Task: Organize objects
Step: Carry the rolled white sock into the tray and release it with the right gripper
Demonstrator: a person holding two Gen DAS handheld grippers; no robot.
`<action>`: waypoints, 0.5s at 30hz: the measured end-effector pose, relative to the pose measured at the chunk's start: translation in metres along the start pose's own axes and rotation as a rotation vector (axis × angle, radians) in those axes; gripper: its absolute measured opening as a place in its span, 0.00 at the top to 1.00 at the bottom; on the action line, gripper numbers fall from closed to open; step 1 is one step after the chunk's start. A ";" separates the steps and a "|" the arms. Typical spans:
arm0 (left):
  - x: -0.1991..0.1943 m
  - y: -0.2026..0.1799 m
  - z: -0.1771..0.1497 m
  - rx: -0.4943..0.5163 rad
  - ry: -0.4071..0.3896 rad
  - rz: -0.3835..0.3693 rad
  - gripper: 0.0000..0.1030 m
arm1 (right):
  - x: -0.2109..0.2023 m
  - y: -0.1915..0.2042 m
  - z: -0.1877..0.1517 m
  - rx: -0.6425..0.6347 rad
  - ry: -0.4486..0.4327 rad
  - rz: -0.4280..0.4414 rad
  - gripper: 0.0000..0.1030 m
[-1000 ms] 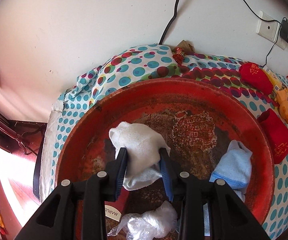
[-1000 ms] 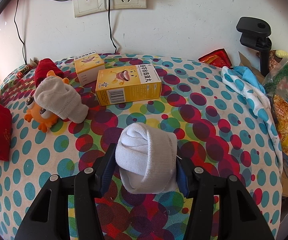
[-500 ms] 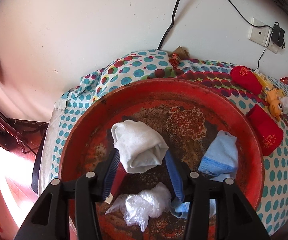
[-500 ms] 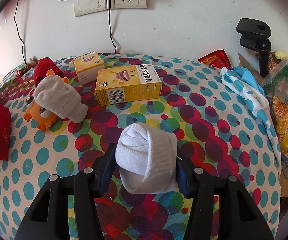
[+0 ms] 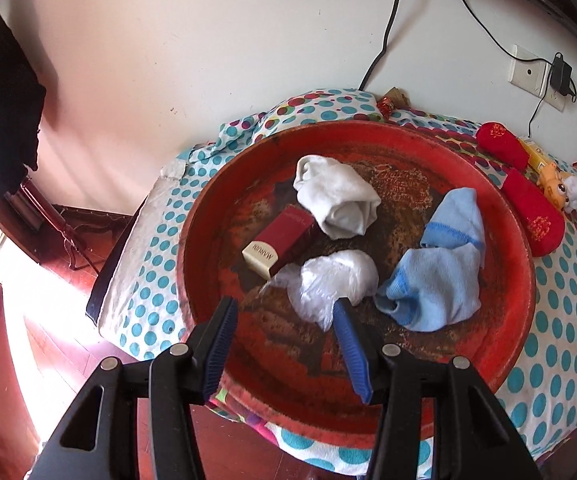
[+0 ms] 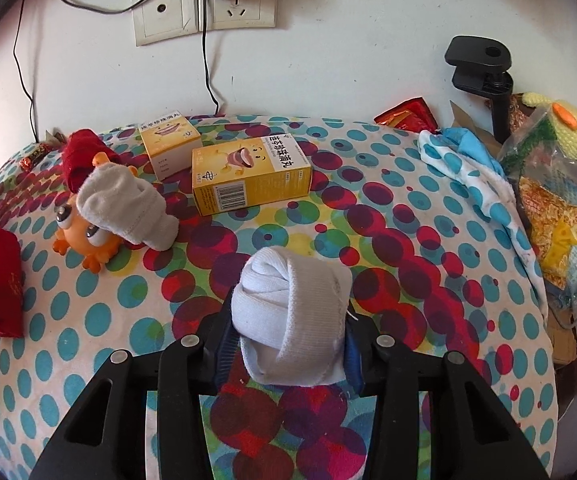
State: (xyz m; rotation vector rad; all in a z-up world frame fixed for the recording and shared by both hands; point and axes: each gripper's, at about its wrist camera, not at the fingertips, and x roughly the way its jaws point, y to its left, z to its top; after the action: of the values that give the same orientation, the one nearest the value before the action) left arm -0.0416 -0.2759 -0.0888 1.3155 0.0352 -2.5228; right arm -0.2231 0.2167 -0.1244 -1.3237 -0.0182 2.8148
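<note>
The left hand-held gripper (image 5: 284, 320) is being held wide apart over the near part of a worn red basin (image 5: 520, 280), with nothing gripped between its blue pads. Just past its right pad, a crumpled clear plastic bag (image 5: 332, 280) is lying on the basin floor. A dark red box (image 5: 280, 240) with a cream end is resting just left of the bag, and a rolled white sock (image 5: 336, 196) is leaning against the box's far end. To the right, light blue socks (image 5: 440, 272) are being kept in a loose heap inside the basin. Beyond the rim, two red socks (image 5: 532, 216) are lying on the dotted bedspread (image 5: 568, 312).

The right hand-held gripper (image 6: 288, 344) is being closed on a rolled white sock bundle (image 6: 292, 316), which is being pressed between the pads above the bedspread. Farther off on the left, an orange toy (image 6: 84, 240) is being covered by a grey-white sock (image 6: 124, 208). Behind them, two yellow boxes (image 6: 248, 176) are standing near the wall. At the far right edge, a plastic bag with a knitted toy (image 6: 560, 176) is being seen.
</note>
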 end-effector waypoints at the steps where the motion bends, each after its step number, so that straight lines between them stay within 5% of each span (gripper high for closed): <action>1: -0.002 0.002 -0.004 -0.005 -0.007 0.005 0.50 | -0.008 0.001 0.001 -0.001 -0.012 0.008 0.60; 7: -0.011 0.003 -0.017 0.007 -0.034 0.026 0.50 | -0.059 0.043 0.001 -0.070 -0.057 0.071 0.60; 15: -0.011 0.014 -0.024 -0.032 -0.027 0.007 0.50 | -0.103 0.147 -0.006 -0.179 -0.068 0.253 0.60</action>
State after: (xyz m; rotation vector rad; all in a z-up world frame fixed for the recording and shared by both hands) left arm -0.0127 -0.2826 -0.0924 1.2670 0.0649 -2.5228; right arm -0.1556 0.0661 -0.0523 -1.3508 -0.1152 3.1356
